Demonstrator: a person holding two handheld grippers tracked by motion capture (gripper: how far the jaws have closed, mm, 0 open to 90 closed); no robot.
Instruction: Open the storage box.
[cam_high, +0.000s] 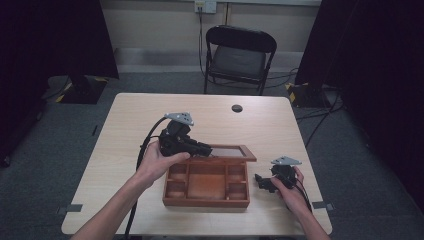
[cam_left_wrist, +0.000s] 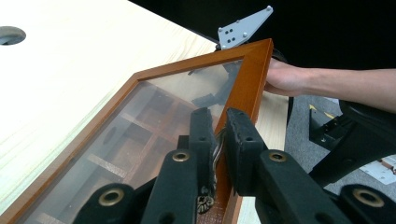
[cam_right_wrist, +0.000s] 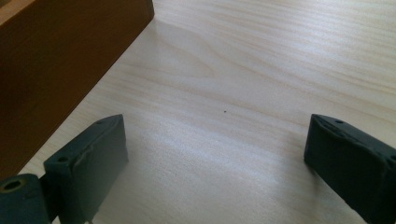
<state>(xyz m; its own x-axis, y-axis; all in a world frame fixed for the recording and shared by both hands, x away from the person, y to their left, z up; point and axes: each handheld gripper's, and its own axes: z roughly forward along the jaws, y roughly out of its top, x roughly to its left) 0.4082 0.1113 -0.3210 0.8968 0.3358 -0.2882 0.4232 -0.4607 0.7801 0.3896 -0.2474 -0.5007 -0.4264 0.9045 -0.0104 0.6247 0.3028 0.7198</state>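
While the left gripper at centre frame pinches the glass lid of the wooden box half raised, whether opening or closing I cannot tell, the right gripper at lower right waits with jaws apart.

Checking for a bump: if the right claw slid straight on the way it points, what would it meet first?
Likely the wooden box: in the high view the right claw, jaws open, points at its side wall with bare table between. Depth is uncertain.

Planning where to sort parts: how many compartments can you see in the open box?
5 in the box: a large middle one, two at left, two at right. The raised lid may hide more.
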